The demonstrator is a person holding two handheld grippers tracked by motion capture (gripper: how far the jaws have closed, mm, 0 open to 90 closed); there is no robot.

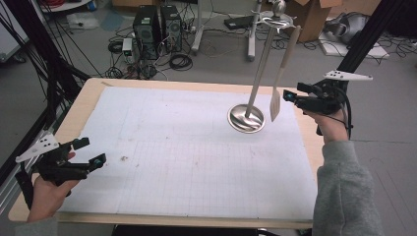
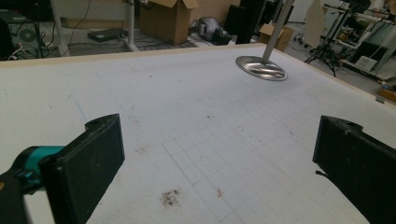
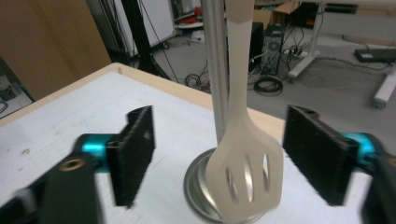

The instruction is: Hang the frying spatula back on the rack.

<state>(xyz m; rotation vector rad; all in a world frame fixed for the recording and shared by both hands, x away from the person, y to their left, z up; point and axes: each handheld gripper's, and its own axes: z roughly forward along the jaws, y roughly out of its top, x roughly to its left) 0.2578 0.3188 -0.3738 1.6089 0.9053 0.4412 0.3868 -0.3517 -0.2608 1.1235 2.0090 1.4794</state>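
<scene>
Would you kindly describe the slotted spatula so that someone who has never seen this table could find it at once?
Look to the far right part of the white gridded mat, where a metal stand rises from a round, shiny base. The slotted spatula hangs from the stand's top beside the pole, blade down, just off the right claw. It is pale cream with slots in its blade, while the pole and base are bright metal.

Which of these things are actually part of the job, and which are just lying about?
In use: cream slotted spatula hanging on the steel rack with round base; right gripper, fingers open.

Lying about: cardboard box, black computer towers, floor cables.
</scene>
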